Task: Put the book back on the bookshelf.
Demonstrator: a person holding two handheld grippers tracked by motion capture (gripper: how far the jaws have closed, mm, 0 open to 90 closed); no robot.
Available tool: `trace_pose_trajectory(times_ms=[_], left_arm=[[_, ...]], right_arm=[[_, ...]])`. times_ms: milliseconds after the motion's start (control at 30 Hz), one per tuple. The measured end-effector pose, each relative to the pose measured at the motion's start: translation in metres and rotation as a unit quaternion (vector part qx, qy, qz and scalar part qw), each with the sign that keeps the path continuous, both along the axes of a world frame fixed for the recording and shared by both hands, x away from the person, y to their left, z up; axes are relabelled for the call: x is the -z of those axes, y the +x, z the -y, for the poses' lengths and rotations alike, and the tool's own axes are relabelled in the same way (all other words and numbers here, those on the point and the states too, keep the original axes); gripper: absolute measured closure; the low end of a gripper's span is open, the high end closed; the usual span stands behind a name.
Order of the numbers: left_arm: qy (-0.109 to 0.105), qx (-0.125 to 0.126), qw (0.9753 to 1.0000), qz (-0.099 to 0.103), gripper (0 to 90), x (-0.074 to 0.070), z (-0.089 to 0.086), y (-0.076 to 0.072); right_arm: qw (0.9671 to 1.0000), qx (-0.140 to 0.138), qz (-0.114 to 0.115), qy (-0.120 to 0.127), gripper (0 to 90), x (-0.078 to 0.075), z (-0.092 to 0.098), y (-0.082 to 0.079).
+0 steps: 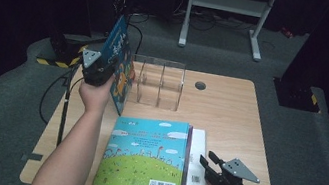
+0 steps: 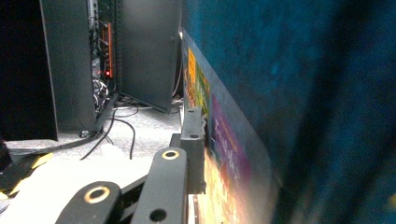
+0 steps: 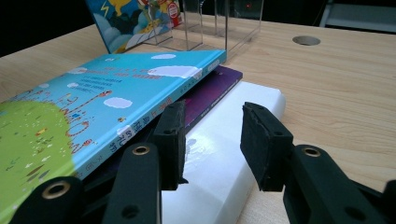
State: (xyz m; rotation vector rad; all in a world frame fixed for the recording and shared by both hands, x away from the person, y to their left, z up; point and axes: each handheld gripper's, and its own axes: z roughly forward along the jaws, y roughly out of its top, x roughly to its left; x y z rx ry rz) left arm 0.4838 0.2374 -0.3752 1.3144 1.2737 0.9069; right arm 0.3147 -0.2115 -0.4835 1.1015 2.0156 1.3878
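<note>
The left tool [image 1: 105, 65] was clamped on a blue picture book [image 1: 121, 65], holding it up off the counter [image 1: 230, 108] in the upper left of the high view, just left of the clear acrylic organizer [image 1: 161, 83]. In the left gripper view you could see one black jaw pressed flat against the cover [image 2: 219, 135], with the book running up the right side of the frame; the other jaw was behind the book, so I couldn't see it.

The right tool [image 1: 214, 168] sat at the lower right of the high view, jaws parted with nothing between them, hovering just over a white book [image 3: 219, 154] at the bottom of a stack. In the right gripper view that stack was a sky-blue book [image 3: 93, 112] on top, a purple one [image 3: 210, 93] under it, and the white one sticking out toward the jaws.

Hard to make out: the held book's cover was blurry up close, and its title was too small in the high view. The purple book showed as only a thin edge.

The held book stood on edge, tilted, long axis running from the lower middle toward the upper left of the high view, with its illustrated cover facing right toward the organizer.
</note>
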Motion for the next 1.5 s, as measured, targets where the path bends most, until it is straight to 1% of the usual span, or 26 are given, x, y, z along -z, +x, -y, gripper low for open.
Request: trace_pose_trajectory(times_ms=[333, 367, 433, 467, 500, 533, 567, 633, 700, 767, 800, 967, 1100, 1233, 1267, 1333, 1367, 1400, 1433, 1500], left_arm=[[0.000, 0.014, 0.9998, -0.013, 63.8, 0.002, 0.002, 0.000], [0.000, 0.017, 0.9997, -0.018, 63.6, 0.002, 0.002, -0.001], [0.001, 0.019, 0.9996, -0.021, 62.6, 0.001, 0.002, -0.001], [0.007, 0.021, 0.9994, -0.025, 61.0, 0.001, 0.002, -0.002], [0.007, 0.021, 0.9994, -0.025, 58.9, 0.001, 0.002, -0.002], [0.016, 0.020, 0.9994, -0.025, 57.0, 0.001, 0.004, -0.004], [0.019, 0.020, 0.9993, -0.024, 55.7, 0.000, 0.004, -0.005], [0.019, 0.022, 0.9993, -0.025, 54.5, 0.000, 0.005, -0.006], [0.025, 0.022, 0.9991, -0.027, 51.4, -0.001, 0.007, -0.008], [0.027, 0.023, 0.9990, -0.028, 50.4, -0.001, 0.007, -0.009], [0.031, 0.022, 0.9989, -0.029, 47.8, -0.002, 0.009, -0.010], [0.036, 0.020, 0.9988, -0.027, 42.4, -0.003, 0.010, -0.013], [0.033, 0.021, 0.9986, -0.036, 39.0, -0.003, 0.006, -0.013], [0.040, 0.024, 0.9984, -0.034, 36.5, -0.003, 0.005, -0.015], [0.031, 0.028, 0.9986, -0.033, 33.5, -0.003, 0.003, -0.017], [0.029, 0.032, 0.9985, -0.034, 33.5, -0.003, 0.001, -0.018], [0.033, 0.034, 0.9982, -0.037, 32.1, -0.003, 0.000, -0.021], [0.033, 0.034, 0.9982, -0.037, 30.8, -0.003, 0.000, -0.021], [0.036, 0.039, 0.9978, -0.041, 29.6, -0.003, -0.002, -0.024], [0.037, 0.040, 0.9976, -0.042, 28.3, -0.003, -0.003, -0.026]], right_arm=[[1.0000, 0.001, 0.002, 0.001, 60.2, 0.000, 0.001, 0.000], [1.0000, 0.001, 0.001, 0.001, 60.0, 0.000, 0.000, 0.000], [1.0000, 0.000, 0.001, 0.001, 60.1, 0.000, -0.001, 0.000], [1.0000, -0.001, 0.001, 0.002, 60.0, 0.000, -0.001, 0.000], [1.0000, -0.001, 0.002, 0.002, 60.1, 0.000, -0.002, 0.000], [1.0000, -0.002, 0.001, 0.002, 60.0, 0.000, -0.002, 0.000], [1.0000, -0.002, 0.001, 0.001, 60.0, 0.000, -0.003, 0.000], [1.0000, -0.003, 0.001, 0.000, 60.0, 0.000, -0.003, 0.000], [1.0000, -0.004, 0.001, -0.001, 60.0, 0.000, -0.004, 0.000], [1.0000, -0.004, 0.000, -0.001, 60.0, 0.000, -0.004, 0.000], [1.0000, -0.004, 0.000, -0.002, 59.9, 0.000, -0.004, 0.000], [1.0000, -0.005, 0.002, -0.003, 59.9, 0.000, -0.005, 0.000], [1.0000, -0.004, -0.001, -0.002, 59.9, 0.000, -0.006, 0.000], [1.0000, -0.004, 0.000, -0.002, 59.9, 0.000, -0.006, 0.000], [1.0000, -0.005, 0.000, -0.003, 59.9, 0.000, -0.006, 0.000], [1.0000, -0.005, 0.000, -0.002, 59.9, 0.000, -0.006, 0.000], [1.0000, -0.006, 0.000, -0.003, 59.9, 0.000, -0.006, 0.001], [1.0000, -0.006, 0.000, -0.003, 59.9, 0.000, -0.006, 0.001], [1.0000, -0.007, 0.000, -0.003, 59.9, 0.001, -0.006, 0.001], [1.0000, -0.007, 0.000, -0.003, 59.9, 0.001, -0.006, 0.002]])
